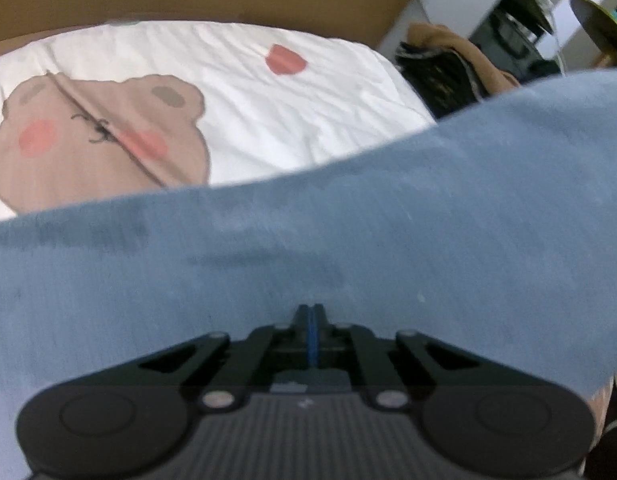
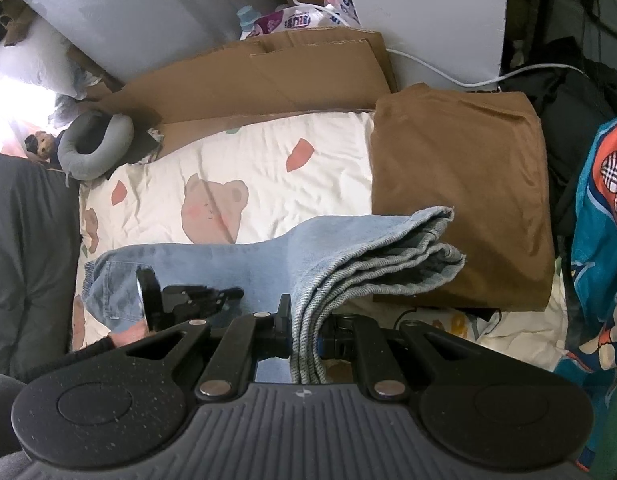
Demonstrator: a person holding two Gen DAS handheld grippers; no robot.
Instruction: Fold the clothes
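Light-blue jeans [image 2: 348, 248], folded into several layers, lie across a white bed sheet [image 2: 308, 184] printed with bears. My right gripper [image 2: 304, 320] is shut on the stacked denim edges, which run up between its fingers toward the frayed hems at the right. My left gripper [image 2: 234, 293] rests over the waist end near a back pocket. In the left wrist view my left gripper [image 1: 310, 310] is shut, its tips against the blurred jeans [image 1: 348, 220] that fill the lower frame. No cloth shows between its fingers.
A folded brown garment [image 2: 460, 200] lies on the bed just right of the jeans. Flat cardboard [image 2: 268, 80] leans behind the bed. A grey neck pillow [image 2: 92, 148] sits at the far left, and a bright blue printed cloth [image 2: 600, 240] hangs at the right.
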